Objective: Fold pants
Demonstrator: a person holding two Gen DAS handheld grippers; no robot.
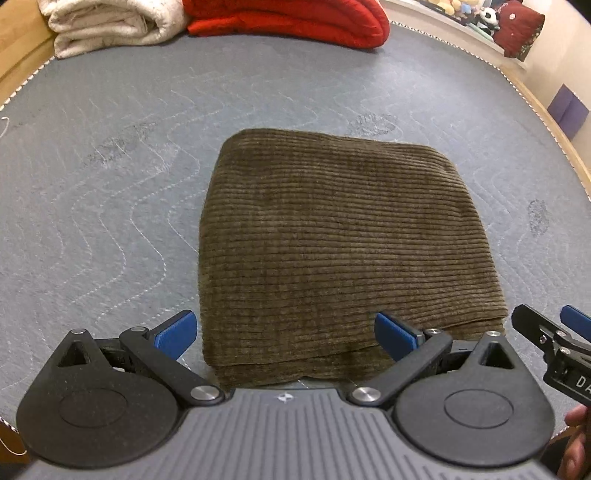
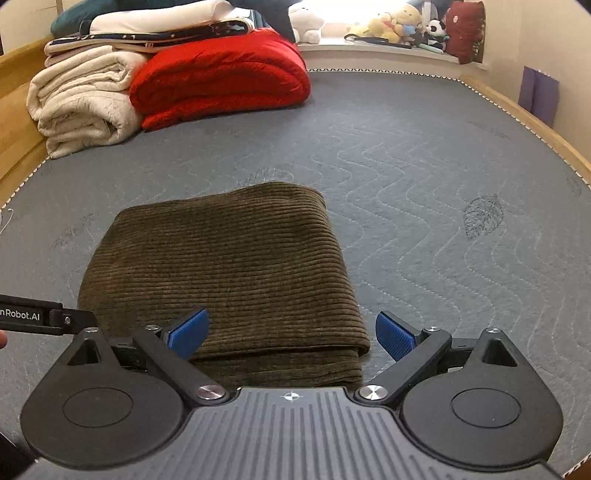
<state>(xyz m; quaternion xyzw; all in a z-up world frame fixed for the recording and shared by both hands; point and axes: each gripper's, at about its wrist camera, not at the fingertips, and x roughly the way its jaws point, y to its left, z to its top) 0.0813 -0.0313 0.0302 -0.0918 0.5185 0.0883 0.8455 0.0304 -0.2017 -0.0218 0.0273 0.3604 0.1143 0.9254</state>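
Note:
Brown corduroy pants lie folded into a compact rectangle on the grey quilted mattress. My left gripper is open just above the near edge of the stack, at its left half, with nothing between the blue pads. In the right wrist view the same pants show a thick fold along the near edge. My right gripper is open over the near right corner of the pants. The right gripper's blue and black tip shows at the right edge of the left wrist view.
A red blanket and a cream blanket are stacked at the far left of the mattress. Plush toys sit on a ledge behind. A wooden bed frame rims the mattress. A hand shows at the lower right.

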